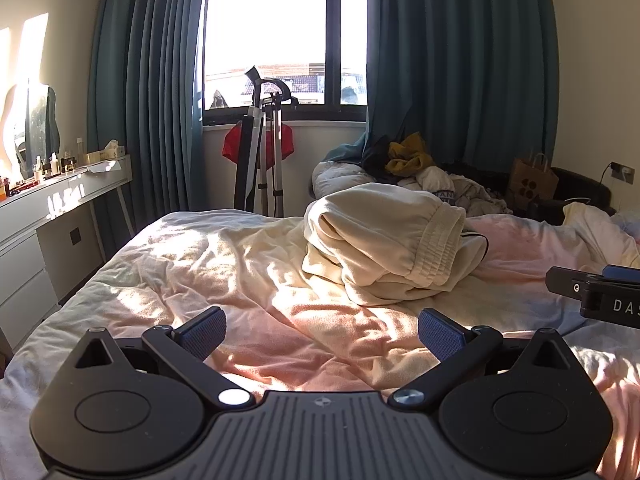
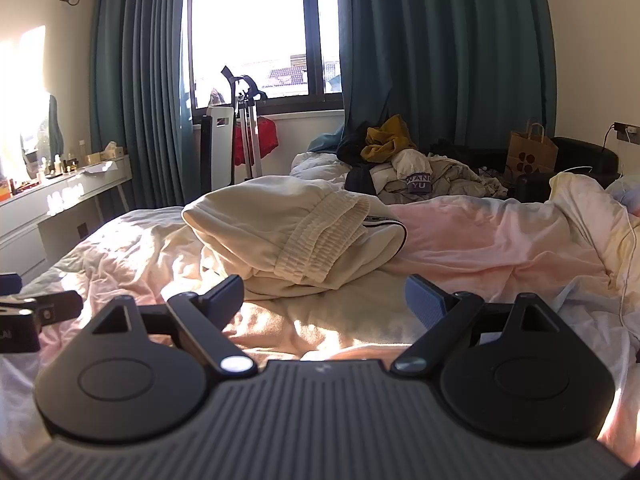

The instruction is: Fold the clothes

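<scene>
Both grippers jaws apart; cream garment bunched on bed.

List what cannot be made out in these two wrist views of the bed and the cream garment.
- Cream garment: bunched in both views, so its type and its underside are hidden by its own folds.
- Right gripper: cut off by the left wrist view's right edge.
- Pile of clothes: tangled, single items indistinct.
- Bottles on the dresser: too small and sunlit to read.
- Window: overexposed.
</scene>
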The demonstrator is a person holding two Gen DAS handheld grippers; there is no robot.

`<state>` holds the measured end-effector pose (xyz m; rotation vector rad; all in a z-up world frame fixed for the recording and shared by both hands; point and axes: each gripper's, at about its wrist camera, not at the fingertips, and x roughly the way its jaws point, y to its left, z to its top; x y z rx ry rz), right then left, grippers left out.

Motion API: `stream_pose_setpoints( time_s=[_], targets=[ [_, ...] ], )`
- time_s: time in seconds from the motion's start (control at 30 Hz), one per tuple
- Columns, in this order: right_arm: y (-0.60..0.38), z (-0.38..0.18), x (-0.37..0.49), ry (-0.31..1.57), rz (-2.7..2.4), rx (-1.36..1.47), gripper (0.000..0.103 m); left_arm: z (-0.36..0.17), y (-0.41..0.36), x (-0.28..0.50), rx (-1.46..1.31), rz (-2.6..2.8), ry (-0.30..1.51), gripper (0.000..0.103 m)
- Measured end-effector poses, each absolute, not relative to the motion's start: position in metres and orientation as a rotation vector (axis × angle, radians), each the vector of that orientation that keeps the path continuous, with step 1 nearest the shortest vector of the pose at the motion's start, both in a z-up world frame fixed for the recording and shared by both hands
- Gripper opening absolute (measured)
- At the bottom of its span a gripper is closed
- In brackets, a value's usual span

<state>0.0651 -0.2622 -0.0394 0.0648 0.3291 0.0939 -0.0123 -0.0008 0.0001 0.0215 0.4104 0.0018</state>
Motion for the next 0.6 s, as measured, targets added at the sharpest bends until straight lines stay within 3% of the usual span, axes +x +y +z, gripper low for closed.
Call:
stream_pose_setpoints(
  time_s=[0.6],
  targets=[
    [-0.2646,-0.0393,0.0641,0.337,0.096,0.077,0.089,-0.0040,-0.0065,-0.0143,0.041,-0.021,0.399,0.103]
  ],
)
